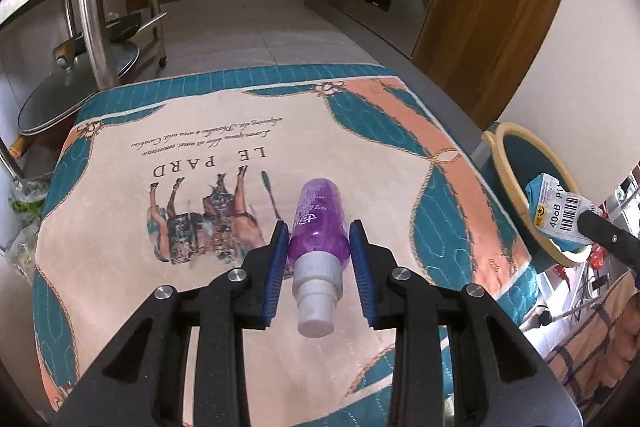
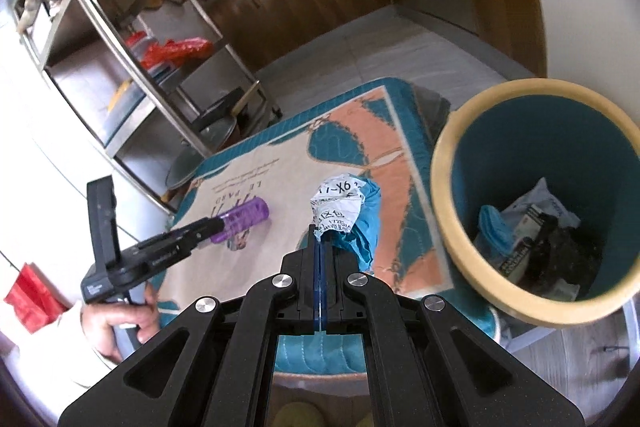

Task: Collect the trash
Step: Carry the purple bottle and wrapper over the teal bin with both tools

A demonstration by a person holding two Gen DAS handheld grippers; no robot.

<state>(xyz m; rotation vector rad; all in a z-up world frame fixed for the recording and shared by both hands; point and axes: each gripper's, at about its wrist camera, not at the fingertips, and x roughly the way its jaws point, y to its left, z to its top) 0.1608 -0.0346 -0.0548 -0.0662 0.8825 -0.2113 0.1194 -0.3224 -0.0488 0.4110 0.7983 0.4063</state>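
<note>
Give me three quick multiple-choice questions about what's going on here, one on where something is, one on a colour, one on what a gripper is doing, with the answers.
1. Where is the bin?
A. Just off the cloth-covered table's edge, by the right gripper
B. On the steel shelf
C. In the middle of the table

2. What colour is the spray bottle?
A. Green
B. Purple with a white cap
C. Red

3. What is the right gripper doing?
A. Hanging wide open, empty
B. Resting inside the bin
C. Shut on a crumpled blue bag with a label

Answers:
1 A, the bin's cream rim shows beyond the table's corner.
2 B, the see-through purple body lies between the left gripper's blue pads.
3 C, its pads meet on the wad.
</note>
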